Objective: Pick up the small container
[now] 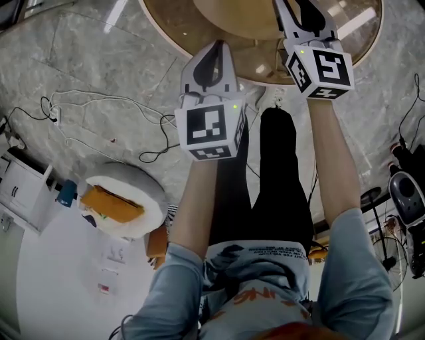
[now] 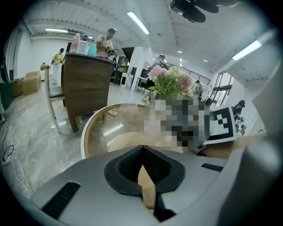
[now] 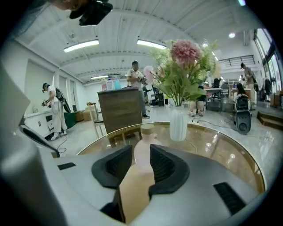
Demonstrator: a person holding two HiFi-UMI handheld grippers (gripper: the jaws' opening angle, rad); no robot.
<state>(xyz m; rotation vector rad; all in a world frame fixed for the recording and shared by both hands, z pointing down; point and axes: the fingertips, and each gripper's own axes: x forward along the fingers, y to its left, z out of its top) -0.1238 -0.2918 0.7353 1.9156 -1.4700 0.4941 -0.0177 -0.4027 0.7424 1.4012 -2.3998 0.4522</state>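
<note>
The small container [image 3: 147,130], a pale pink bottle with a tan cap, stands upright on the round glass table [image 3: 230,145]. My right gripper [image 3: 141,150] reaches over the table, and the bottle's body stands in the gap between its parted jaws; I see no pad pressing on it. In the head view the right gripper [image 1: 302,16] hides the bottle. My left gripper [image 1: 210,63] hovers at the table's near rim, its jaws closed tip to tip with nothing between them, as the left gripper view [image 2: 142,150] shows.
A white vase of pink flowers [image 3: 178,125] stands on the table just behind and right of the bottle. A brown chair [image 3: 120,110] is beyond the table. On the floor lie cables [image 1: 99,99] and a white round cushion [image 1: 143,186].
</note>
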